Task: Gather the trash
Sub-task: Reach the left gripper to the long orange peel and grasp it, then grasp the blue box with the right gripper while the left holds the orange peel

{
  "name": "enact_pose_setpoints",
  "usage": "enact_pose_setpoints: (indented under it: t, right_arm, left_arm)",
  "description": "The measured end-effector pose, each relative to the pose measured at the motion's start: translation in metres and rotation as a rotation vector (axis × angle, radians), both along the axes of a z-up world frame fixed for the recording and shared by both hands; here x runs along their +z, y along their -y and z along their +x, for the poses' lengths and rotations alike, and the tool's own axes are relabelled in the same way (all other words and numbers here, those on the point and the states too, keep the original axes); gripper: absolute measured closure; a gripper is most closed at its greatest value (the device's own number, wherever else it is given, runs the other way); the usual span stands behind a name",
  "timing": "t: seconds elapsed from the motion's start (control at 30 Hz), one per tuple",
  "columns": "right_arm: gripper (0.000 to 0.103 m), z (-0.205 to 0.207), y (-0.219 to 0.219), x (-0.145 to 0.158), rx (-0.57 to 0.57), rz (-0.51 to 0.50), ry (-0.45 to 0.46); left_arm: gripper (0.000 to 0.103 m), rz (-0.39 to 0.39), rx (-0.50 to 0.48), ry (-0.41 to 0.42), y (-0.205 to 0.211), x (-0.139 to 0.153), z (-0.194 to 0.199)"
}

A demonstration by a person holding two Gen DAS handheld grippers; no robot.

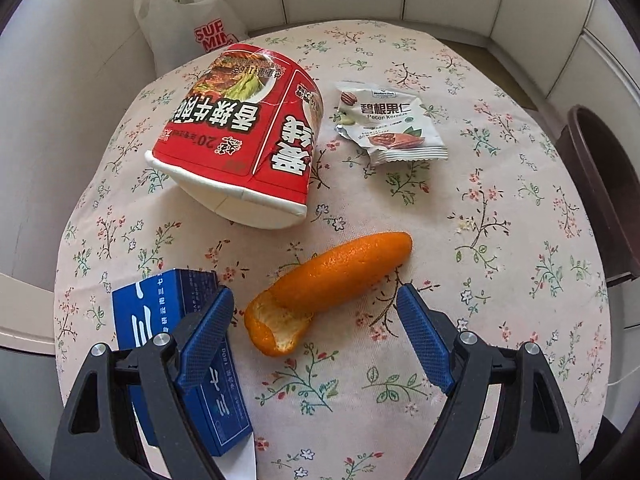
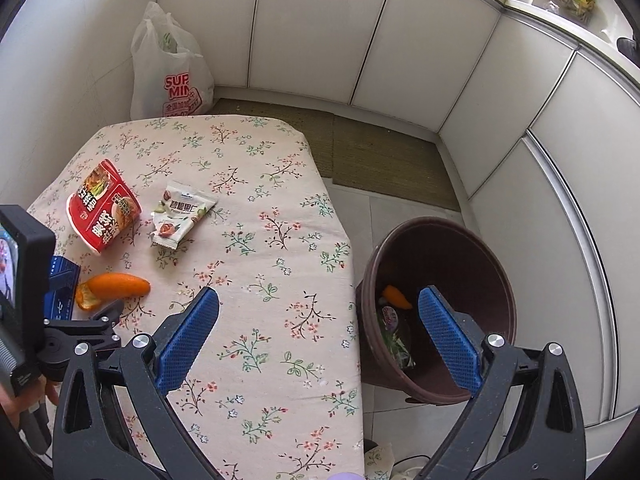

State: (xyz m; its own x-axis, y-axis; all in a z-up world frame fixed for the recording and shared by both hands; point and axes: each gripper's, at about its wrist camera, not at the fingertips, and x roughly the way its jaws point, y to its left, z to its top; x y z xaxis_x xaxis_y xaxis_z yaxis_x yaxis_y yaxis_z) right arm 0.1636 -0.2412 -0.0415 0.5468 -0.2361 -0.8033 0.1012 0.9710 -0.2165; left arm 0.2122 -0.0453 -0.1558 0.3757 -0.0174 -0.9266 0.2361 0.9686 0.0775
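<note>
At the bottom of the frame the left tongs (image 1: 316,300) stand wide apart, holding nothing, their blue textured pads on either side of a curled orange peel (image 1: 328,284) lying at centre on the floral-cloth surface (image 1: 500,280). A blue cardboard box (image 1: 176,360) lies at lower left, partly behind the left pad. A red instant-noodle cup (image 1: 240,132) lies tipped over at upper centre, a torn white pecan packet (image 1: 388,124) just to its right. A white plastic bag (image 1: 184,28) stands at upper left, and a dark brown bin (image 1: 608,184) shows at the right edge.

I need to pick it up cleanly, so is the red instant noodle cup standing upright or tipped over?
Tipped over. The red paper instant noodle cup lies on its side on the floral tablecloth, printed wall facing up.
</note>
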Motion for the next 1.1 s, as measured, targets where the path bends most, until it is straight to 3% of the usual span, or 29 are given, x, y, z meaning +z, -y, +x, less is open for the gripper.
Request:
enact_pose_setpoints:
  t: [0.37, 0.57, 0.63, 0.7, 0.9, 1.0, 1.1]
  right_arm:
    - [0.007, 0.008, -0.007, -0.009, 0.011, -0.018, -0.029]
    - [0.007, 0.010, -0.007, -0.010, 0.013, -0.026, -0.033]
    - [0.007, 0.010, -0.007, -0.011, 0.010, -0.025, -0.035]
    - [0.007, 0.011, -0.007, -0.012, 0.009, -0.019, -0.034]
    - [0.007, 0.018, -0.015, -0.021, 0.005, 0.059, -0.053]
    - [0.007, 0.022, -0.029, -0.031, 0.018, 0.161, -0.073]
    - [0.007, 0.024, -0.061, -0.044, 0.079, 0.300, -0.102]
  left_arm:
    - [0.025, 0.000, -0.040, -0.013, 0.009, -0.022, 0.017]
    - [0.054, -0.016, -0.084, -0.005, 0.014, -0.019, 0.003]
    - [0.074, -0.020, -0.092, -0.014, 0.015, -0.017, -0.006]
    - [0.079, -0.033, -0.101, -0.011, 0.017, -0.011, -0.021]
    - [0.081, -0.185, -0.056, 0.081, -0.019, 0.048, -0.061]
    - [0.081, -0.287, 0.023, 0.178, -0.054, 0.099, -0.084]
    - [0.081, -0.339, 0.106, 0.314, -0.092, 0.144, -0.101]
